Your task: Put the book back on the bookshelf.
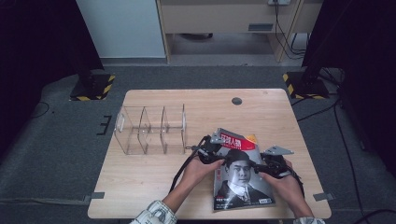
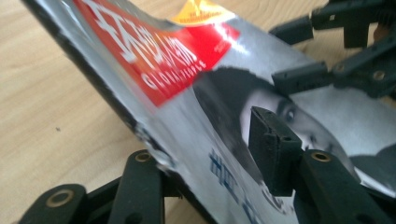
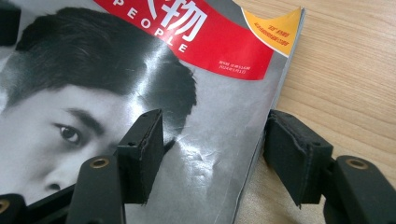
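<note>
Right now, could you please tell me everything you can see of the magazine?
The magazine is a glossy, slightly creased issue with a black-and-white portrait cover, a red title banner and a yellow corner flash. It lies at the near right of the wooden table, its spine edge lifted. The left claw straddles that edge; the right claw straddles the opposite edge, one pad above, one below.

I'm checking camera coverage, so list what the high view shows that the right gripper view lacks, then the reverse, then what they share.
High view: the clear divider rack stands left of the magazine, and the left claw sits at the magazine's left edge. Right gripper view: close up, the right claw is open astride the magazine's right edge, one pad over the cover and the other over bare wood, with creases in the cover between them. Shared: the magazine with its red title band, and the wooden table.
</note>
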The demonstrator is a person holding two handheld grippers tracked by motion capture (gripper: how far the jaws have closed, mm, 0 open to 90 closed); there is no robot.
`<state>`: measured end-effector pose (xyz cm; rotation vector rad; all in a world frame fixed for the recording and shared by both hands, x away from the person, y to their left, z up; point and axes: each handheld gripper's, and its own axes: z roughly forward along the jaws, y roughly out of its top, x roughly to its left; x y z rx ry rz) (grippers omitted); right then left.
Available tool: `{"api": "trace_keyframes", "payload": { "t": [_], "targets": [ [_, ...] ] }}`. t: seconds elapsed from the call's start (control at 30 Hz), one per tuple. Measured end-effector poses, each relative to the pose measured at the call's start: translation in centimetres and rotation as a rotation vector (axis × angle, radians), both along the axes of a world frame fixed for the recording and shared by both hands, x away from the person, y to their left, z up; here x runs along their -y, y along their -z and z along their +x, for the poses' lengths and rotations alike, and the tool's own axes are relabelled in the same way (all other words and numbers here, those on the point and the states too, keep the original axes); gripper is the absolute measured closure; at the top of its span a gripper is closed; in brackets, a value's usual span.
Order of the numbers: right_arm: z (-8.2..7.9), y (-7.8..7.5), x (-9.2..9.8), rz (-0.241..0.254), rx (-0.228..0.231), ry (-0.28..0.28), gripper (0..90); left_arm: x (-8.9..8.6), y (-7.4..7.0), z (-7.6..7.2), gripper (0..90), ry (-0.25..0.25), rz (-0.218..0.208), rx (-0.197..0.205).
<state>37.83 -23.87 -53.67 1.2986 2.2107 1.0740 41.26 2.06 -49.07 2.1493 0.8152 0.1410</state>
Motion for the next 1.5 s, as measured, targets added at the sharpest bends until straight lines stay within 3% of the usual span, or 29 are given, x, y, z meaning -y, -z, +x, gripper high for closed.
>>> {"api": "trace_keyframes", "payload": {
  "t": [0.1,0.47,0.6,0.77,0.9,1.0,1.2,1.3,1.5],
  "targets": [
    [0.0,0.0,0.0,0.000,0.003,-0.006,38.5,0.0,-0.3,0.4,53.7,-0.012,-0.022,-0.012],
    [0.0,0.0,0.0,0.001,0.002,-0.006,38.6,1.0,-1.1,2.7,48.5,-0.005,0.000,-0.037],
    [0.0,0.0,0.0,0.000,0.003,-0.006,38.6,1.3,-1.3,3.3,45.0,-0.010,-0.026,-0.055],
    [0.0,0.0,0.0,0.000,0.002,-0.005,38.6,2.0,-1.3,3.8,40.8,0.003,0.009,-0.049],
    [0.0,0.0,0.0,0.002,0.002,-0.004,38.7,2.5,-1.1,4.3,41.1,0.002,0.009,-0.048],
    [0.0,0.0,0.0,0.001,0.003,-0.005,38.7,2.6,-0.8,4.6,47.8,0.017,0.011,-0.052],
    [0.0,0.0,0.0,-0.001,0.005,-0.010,39.1,2.8,-0.3,5.2,50.2,0.030,0.015,-0.082],
    [-0.1,0.0,-0.1,0.003,-0.001,-0.007,39.1,3.1,-0.4,5.2,52.6,0.035,0.023,-0.077],
    [-0.1,0.0,-0.1,0.003,0.001,-0.006,38.8,3.3,-1.0,4.8,67.4,0.028,0.033,-0.068]
  ]
}}
